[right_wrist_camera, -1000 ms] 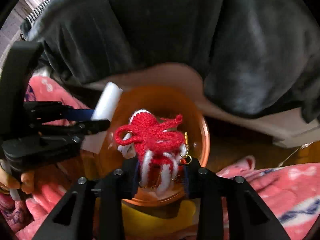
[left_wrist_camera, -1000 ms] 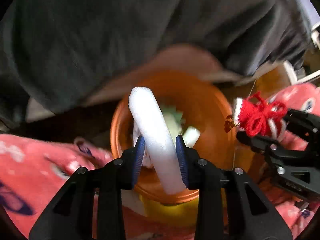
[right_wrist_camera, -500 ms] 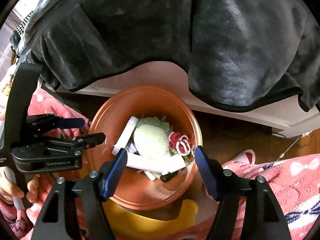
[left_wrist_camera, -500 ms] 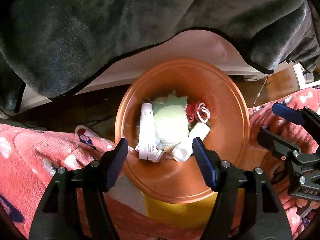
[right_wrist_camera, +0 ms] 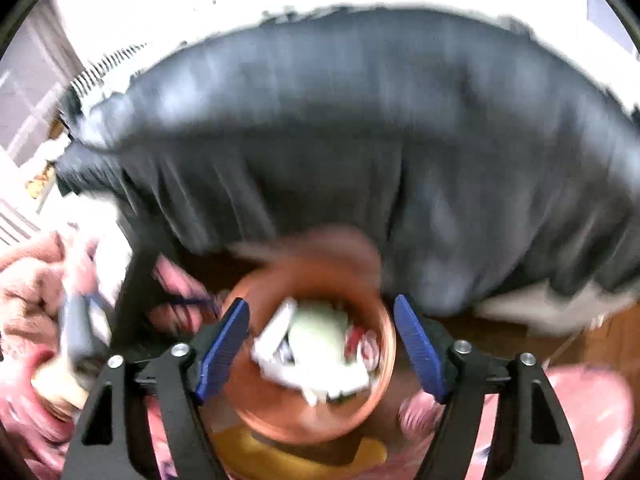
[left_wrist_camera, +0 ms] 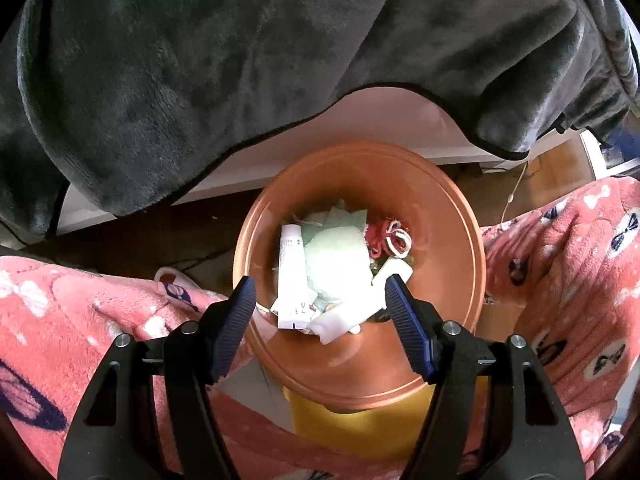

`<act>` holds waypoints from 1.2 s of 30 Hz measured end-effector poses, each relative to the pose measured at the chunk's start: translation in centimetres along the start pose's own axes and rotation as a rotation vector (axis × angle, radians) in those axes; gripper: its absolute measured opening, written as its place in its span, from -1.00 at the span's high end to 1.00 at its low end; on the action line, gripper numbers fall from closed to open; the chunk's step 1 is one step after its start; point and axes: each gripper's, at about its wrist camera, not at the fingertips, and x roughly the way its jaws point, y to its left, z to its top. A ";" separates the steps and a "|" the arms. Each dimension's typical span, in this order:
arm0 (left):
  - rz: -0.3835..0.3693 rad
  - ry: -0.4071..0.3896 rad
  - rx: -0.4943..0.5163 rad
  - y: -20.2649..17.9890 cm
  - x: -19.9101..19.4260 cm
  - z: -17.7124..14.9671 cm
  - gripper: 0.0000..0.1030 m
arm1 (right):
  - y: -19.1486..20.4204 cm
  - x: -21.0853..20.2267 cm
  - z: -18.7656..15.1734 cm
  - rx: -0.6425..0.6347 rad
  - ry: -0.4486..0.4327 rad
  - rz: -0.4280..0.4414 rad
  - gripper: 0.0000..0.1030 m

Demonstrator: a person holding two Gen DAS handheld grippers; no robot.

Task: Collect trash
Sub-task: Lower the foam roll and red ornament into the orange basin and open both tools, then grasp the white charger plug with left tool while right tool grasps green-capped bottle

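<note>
Here, seen from above through the left wrist camera, an orange bin (left_wrist_camera: 452,248) with a round rim stands on a dark floor, holding a small heap of trash. The left gripper (left_wrist_camera: 320,308) hangs over the near rim with its blue-padded jaws spread wide and nothing between them. In the bin, a white tube (left_wrist_camera: 291,276) lies with its long axis running away from the camera, its flat crimped end nearest the gripper and its other end pointing toward the far rim. Touching its right side is a pale green wad (left_wrist_camera: 338,260), and to the right of that sits a red and white yarn bundle (left_wrist_camera: 390,238). A white foam stick (left_wrist_camera: 352,312) lies across the near side of the heap, its long axis slanting from lower left to upper right. A dark grey blanket (left_wrist_camera: 240,60) drapes over a white ledge behind the bin, and pink patterned fleece (left_wrist_camera: 560,264) lies on both sides. The right wrist view is blurred by motion: the right gripper (right_wrist_camera: 320,344) is above the same bin (right_wrist_camera: 372,400), its jaws opening and empty, with the white and green trash lying below and between them.
</note>
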 end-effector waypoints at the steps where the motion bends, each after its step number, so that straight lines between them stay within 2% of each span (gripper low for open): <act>1: -0.001 0.001 -0.001 0.0 0.0 0.0 -0.27 | 0.0 -1.4 1.7 -0.017 -0.048 -0.006 -0.59; 3: -0.010 0.003 -0.005 0.1 0.0 0.0 -0.27 | -0.5 -3.2 4.9 -0.041 -0.121 -0.035 -0.61; 5: -0.016 0.003 -0.010 0.3 0.1 0.0 -0.27 | -1.5 -4.4 9.4 -0.061 -0.198 -0.109 -0.68; 7: -0.024 0.003 -0.016 0.4 0.1 0.0 -0.27 | -2.6 -4.4 12.9 -0.065 -0.233 -0.161 -0.73; 9: -0.033 0.004 -0.023 0.6 -0.1 0.0 -0.27 | -4.4 -3.4 18.0 -0.058 -0.256 -0.241 -0.77; 10: -0.036 0.004 -0.026 0.7 0.0 -0.1 -0.27 | -5.1 -2.9 19.7 -0.054 -0.257 -0.263 -0.83; 12: -0.044 0.002 -0.033 0.8 -0.2 0.0 -0.27 | -6.7 -0.4 24.0 -0.037 -0.233 -0.328 -0.85; 14: -0.050 -0.001 -0.035 0.8 -0.2 0.0 -0.27 | -8.0 1.9 27.3 -0.017 -0.213 -0.357 -0.85; 17: -0.054 0.006 -0.041 0.9 0.0 -0.1 -0.27 | -9.3 4.8 30.1 -0.017 -0.174 -0.385 -0.85; 20: -0.061 -0.008 -0.039 0.8 -0.6 -0.2 -0.27 | -10.4 7.3 31.9 -0.035 -0.130 -0.412 -0.85; 23: -0.061 -0.050 -0.009 0.3 -2.4 0.1 -0.27 | -11.0 8.4 32.5 -0.047 -0.111 -0.379 -0.83; 24: -0.070 -0.066 0.000 0.2 -3.1 0.3 -0.27 | -11.2 8.7 32.7 -0.053 -0.105 -0.361 -0.77; 25: -0.081 -0.080 0.006 0.1 -4.0 0.6 -0.27 | -11.2 8.9 32.7 -0.056 -0.090 -0.333 -0.63; 26: -0.094 -0.099 0.012 0.0 -5.1 0.9 -0.27 | -11.3 8.9 32.7 -0.054 -0.089 -0.332 -0.62; 31: -0.108 -0.253 0.065 0.0 -12.6 3.6 -0.27 | -11.0 7.7 31.8 -0.061 -0.113 -0.281 -0.59; 34: -0.141 -0.321 0.060 0.8 -16.2 5.8 -0.27 | -11.1 6.4 31.2 -0.043 -0.132 -0.246 -0.47; 36: -0.123 -0.382 0.070 1.1 -18.5 7.8 -0.27 | -11.2 5.1 30.8 -0.031 -0.152 -0.213 -0.47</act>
